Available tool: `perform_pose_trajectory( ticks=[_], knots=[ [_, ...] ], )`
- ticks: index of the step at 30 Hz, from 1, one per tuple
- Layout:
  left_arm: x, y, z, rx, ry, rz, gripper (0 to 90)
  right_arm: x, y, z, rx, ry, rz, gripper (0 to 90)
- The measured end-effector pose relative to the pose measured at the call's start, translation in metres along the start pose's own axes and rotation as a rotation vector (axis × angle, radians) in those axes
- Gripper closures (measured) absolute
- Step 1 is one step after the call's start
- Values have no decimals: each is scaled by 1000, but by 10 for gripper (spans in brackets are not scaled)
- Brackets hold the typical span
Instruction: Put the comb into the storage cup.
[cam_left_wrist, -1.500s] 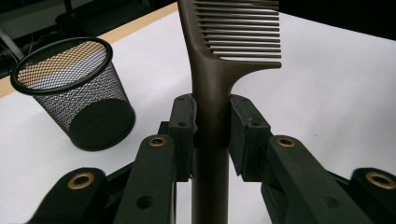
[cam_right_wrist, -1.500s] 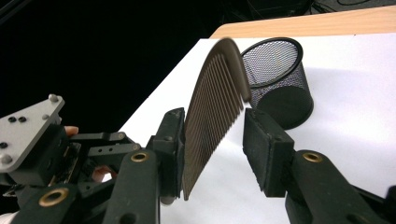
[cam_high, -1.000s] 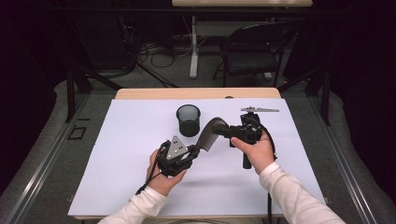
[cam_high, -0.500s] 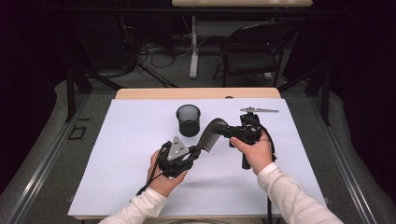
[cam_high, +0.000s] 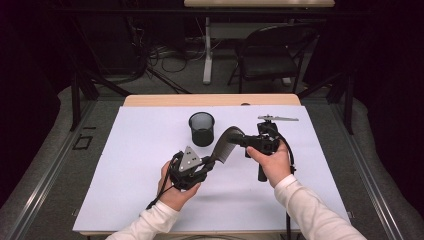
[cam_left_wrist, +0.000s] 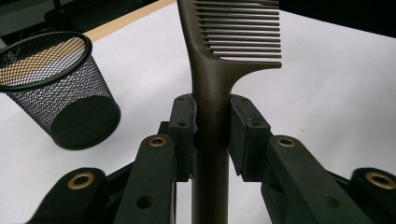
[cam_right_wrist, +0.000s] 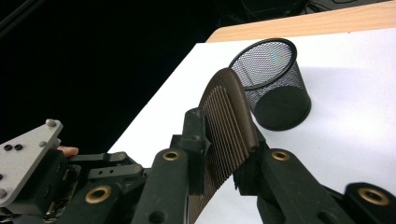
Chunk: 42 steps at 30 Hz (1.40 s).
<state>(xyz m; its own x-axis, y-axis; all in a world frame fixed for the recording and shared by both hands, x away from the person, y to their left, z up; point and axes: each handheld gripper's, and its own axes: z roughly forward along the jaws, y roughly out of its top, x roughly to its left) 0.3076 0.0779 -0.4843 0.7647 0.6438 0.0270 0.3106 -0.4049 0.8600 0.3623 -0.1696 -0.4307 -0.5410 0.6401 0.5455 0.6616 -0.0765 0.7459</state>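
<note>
both grippers clamp comb (cam_high: 223, 146)

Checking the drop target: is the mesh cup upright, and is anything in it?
Upright and apparently empty. The mesh cup stands on its base on the white table cover, rim up; the left gripper view shows nothing through the mesh.

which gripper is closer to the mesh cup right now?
Right, narrowly. The right gripper grips the comb at its toothed end, just right of the mesh cup. The left gripper clamps the handle, lower and nearer the person.
</note>
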Motion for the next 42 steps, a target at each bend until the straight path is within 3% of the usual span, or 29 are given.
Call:
perform_pose_trajectory(
  ticks=[24, 42],
  knots=[
    [1, -1, 1, -8, -17, -26, 725, -4, -1, 0, -16, 72, 80, 859],
    [2, -1, 0, -17, -27, -36, 724, -3, -2, 1, -38, 85, 78, 866]
  ],
)
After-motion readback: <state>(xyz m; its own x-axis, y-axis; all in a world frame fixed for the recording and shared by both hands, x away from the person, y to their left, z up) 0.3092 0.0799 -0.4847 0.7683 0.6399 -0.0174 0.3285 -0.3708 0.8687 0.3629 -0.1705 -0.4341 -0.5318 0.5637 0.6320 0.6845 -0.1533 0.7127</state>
